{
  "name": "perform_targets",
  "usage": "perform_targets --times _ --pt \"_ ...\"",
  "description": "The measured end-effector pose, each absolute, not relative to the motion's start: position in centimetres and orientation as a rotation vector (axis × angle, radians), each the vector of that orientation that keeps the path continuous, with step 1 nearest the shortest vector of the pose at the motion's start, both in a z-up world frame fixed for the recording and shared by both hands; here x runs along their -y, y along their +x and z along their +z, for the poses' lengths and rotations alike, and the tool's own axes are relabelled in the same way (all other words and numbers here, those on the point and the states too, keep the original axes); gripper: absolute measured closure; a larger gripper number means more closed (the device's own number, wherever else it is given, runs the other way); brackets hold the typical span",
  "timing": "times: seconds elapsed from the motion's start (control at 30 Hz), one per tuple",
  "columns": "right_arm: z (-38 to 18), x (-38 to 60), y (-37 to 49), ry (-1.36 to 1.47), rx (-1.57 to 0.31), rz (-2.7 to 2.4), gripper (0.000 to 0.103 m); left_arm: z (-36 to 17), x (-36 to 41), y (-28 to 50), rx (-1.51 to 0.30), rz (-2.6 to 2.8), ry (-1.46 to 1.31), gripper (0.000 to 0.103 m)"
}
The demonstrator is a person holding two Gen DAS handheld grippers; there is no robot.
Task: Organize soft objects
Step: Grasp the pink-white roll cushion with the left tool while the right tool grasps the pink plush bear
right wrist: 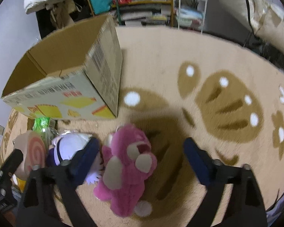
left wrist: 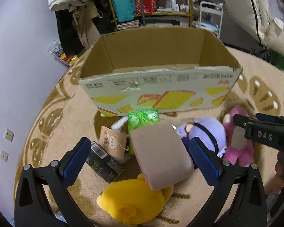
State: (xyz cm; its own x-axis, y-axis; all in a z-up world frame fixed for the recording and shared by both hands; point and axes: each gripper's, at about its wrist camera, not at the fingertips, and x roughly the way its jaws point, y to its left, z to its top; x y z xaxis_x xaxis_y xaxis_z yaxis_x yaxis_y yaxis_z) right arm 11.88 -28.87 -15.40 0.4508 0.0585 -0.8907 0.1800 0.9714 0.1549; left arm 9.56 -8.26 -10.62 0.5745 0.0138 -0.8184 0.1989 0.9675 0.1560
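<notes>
On the beige carpet, a pink swirl roll cushion [left wrist: 161, 157] lies between the fingers of my open left gripper [left wrist: 140, 141], with no pad touching it. Below it is a yellow plush [left wrist: 134, 202]. A purple plush [left wrist: 208, 130] and a pink plush bear [left wrist: 238, 145] lie to its right. In the right wrist view, the pink bear [right wrist: 126, 166] sits between the fingers of my right gripper [right wrist: 142, 141], which is open, its right pad well clear of the bear. The purple plush [right wrist: 72, 143] and the roll cushion [right wrist: 31, 149] are to the left. An open cardboard box [left wrist: 157, 87] stands behind them.
A green packet [left wrist: 142, 119], a brown bear-print pouch [left wrist: 113, 140] and a black carton [left wrist: 104, 162] lie in front of the box. A cluttered yellow shelf [left wrist: 151, 3], a white cart [left wrist: 210, 17] and hanging clothes stand behind. The carpet [right wrist: 227, 98] spreads to the right.
</notes>
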Motion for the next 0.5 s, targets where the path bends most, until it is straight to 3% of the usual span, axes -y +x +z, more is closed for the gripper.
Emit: perform_targets --times 0.07,0.23,0.4,0.5 --pt "-16.4 29.2 12.0 0.281 -1.153 -0.065 0.041 -11.1 8.7 9.6 -0.975 -0.123 0.263 0.001" --pt "-17.0 28.9 12.2 0.284 -1.164 -0.026 0.058 -12.0 8.5 9.9 -1.044 -0.163 0.222 0.018" --pt "-17.2 28.5 12.4 0.259 -1.161 -0.019 0.06 -12.0 8.1 9.8 -1.069 -0.217 0.154 0.043" --pt "-17.3 28.0 12.3 0.237 -1.155 -0.026 0.06 -11.9 8.2 9.5 -1.068 -0.22 0.161 0.049"
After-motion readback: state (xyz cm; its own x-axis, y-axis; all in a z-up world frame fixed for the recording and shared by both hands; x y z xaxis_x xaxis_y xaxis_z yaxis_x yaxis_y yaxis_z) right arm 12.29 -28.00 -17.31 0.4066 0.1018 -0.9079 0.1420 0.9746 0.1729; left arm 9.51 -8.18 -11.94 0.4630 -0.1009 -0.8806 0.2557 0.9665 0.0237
